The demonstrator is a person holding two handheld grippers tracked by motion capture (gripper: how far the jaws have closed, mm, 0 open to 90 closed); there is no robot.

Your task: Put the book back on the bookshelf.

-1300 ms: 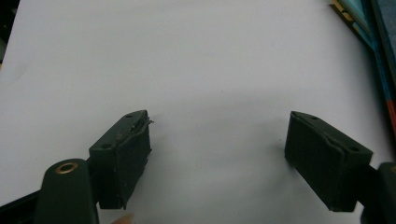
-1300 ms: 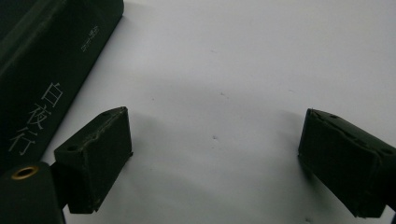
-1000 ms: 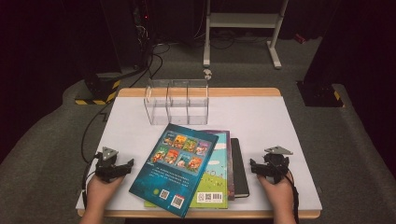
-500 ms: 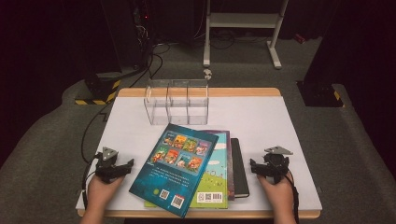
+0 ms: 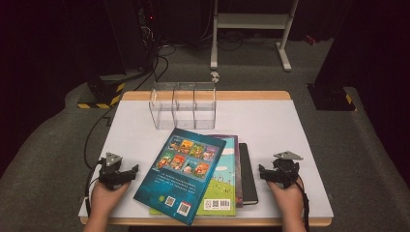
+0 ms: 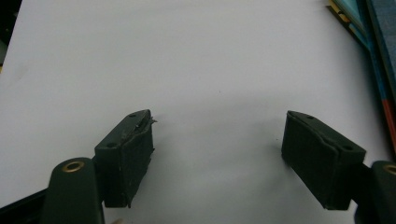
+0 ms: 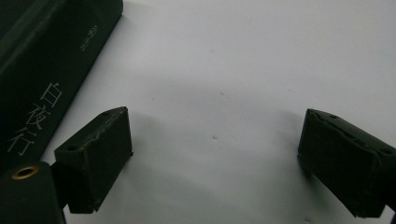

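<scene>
Books stacked at the near middle of your worktop, both grippers idle beside them.

The teal book (image 5: 181, 174) lies tilted on top of the stack, over a green-covered book (image 5: 225, 186) and a black book (image 5: 247, 174) at the stack's right edge. Your left gripper (image 5: 126, 174) sits just left of the stack, your right gripper (image 5: 265, 173) just right of it, each with jaws spread wide over bare white worktop (image 5: 270, 121), grasping nothing. A clear divided box (image 5: 183, 104) stands beyond the books.
</scene>
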